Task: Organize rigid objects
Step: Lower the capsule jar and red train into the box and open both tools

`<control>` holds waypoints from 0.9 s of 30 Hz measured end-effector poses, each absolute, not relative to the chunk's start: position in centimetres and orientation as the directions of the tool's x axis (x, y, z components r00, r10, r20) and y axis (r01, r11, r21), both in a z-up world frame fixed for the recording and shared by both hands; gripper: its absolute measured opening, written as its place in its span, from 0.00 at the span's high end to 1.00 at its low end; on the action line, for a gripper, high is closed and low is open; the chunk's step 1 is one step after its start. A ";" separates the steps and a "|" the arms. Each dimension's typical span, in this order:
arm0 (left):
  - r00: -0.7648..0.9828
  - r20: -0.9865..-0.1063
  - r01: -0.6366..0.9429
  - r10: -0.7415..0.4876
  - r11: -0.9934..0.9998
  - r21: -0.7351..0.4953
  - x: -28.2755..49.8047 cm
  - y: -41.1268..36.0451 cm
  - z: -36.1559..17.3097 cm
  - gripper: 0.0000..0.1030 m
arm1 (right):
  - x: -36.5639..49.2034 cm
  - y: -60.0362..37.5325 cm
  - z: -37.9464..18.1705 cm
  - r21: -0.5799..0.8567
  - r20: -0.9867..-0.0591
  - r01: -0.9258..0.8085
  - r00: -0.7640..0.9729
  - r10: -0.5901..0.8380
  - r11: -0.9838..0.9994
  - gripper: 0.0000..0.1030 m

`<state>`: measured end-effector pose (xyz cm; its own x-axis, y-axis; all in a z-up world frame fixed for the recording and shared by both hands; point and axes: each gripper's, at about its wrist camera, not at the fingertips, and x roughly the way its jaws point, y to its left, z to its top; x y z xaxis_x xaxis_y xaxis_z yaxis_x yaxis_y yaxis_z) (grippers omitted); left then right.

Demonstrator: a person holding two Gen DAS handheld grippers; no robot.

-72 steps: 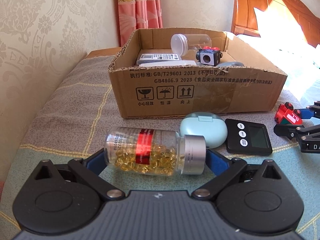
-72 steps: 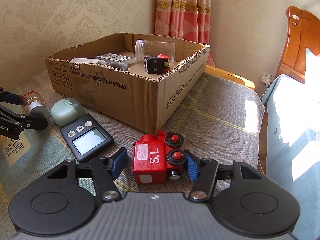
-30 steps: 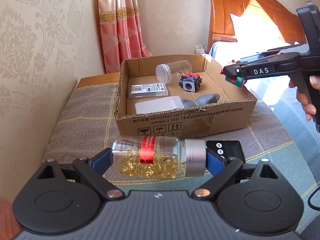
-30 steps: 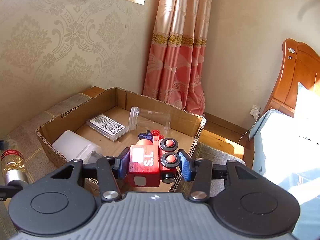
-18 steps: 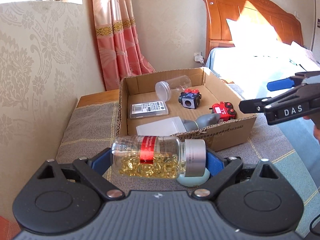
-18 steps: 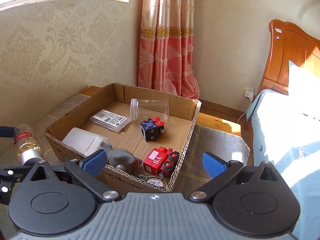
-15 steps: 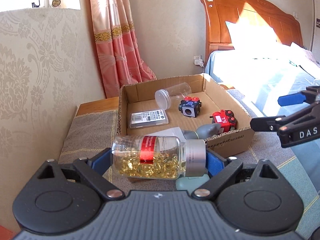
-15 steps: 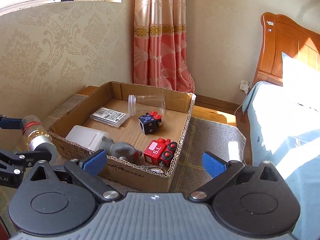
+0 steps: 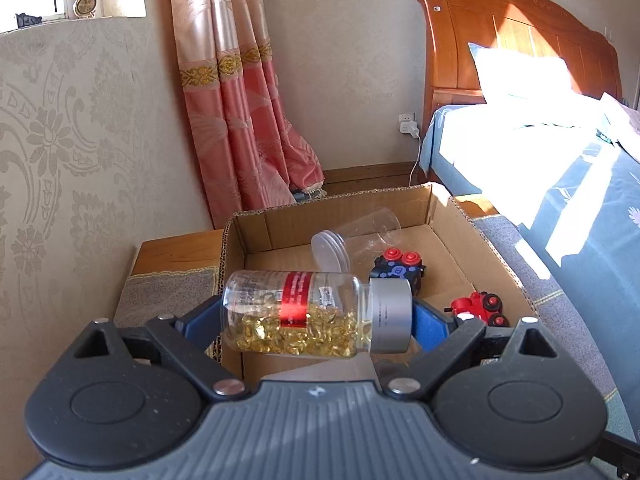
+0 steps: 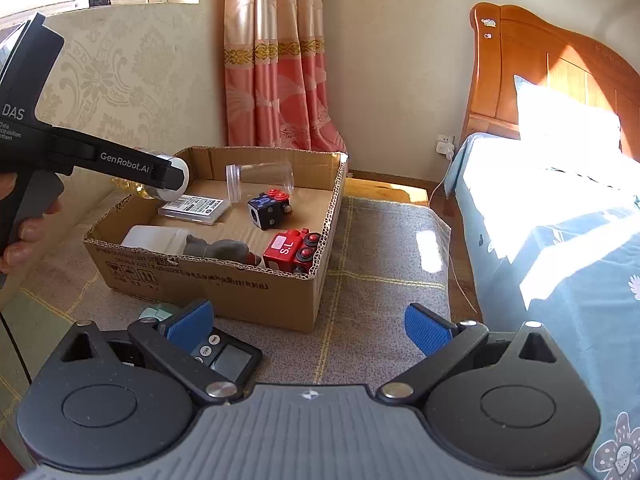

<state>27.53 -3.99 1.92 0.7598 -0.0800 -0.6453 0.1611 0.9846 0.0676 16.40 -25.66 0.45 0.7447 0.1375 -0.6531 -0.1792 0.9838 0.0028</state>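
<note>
My left gripper point(image 9: 316, 316) is shut on a clear pill bottle point(image 9: 304, 316) of yellow capsules with a red label and silver cap, held sideways above the near left part of the cardboard box point(image 9: 492, 248). In the right wrist view the left gripper point(image 10: 160, 172) hangs over the box's point(image 10: 256, 292) left wall. The box holds a red toy train point(image 10: 294, 250), a black toy block point(image 10: 270, 208), a clear jar point(image 10: 260, 180), a flat white pack point(image 10: 196, 208), a white container point(image 10: 154, 238) and a grey object point(image 10: 224, 250). My right gripper point(image 10: 308, 326) is open and empty, in front of the box.
A black digital timer point(image 10: 226, 356) and a pale green case point(image 10: 154, 314) lie on the woven cloth in front of the box, under my right gripper's left finger. A bed point(image 10: 560, 220) is at the right, a wall and curtain point(image 10: 276, 60) behind.
My left gripper carried the pill bottle forward over the box. My right gripper, which dropped the red train into the box, has drawn back and lower, staying open.
</note>
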 end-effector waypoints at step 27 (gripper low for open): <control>0.736 -0.677 0.092 -0.025 0.994 0.064 18.4 0.0 -0.8 0.01 | 16.3 -24.6 -2.1 0.037 -0.693 -0.177 0.705 0.153 0.984 0.00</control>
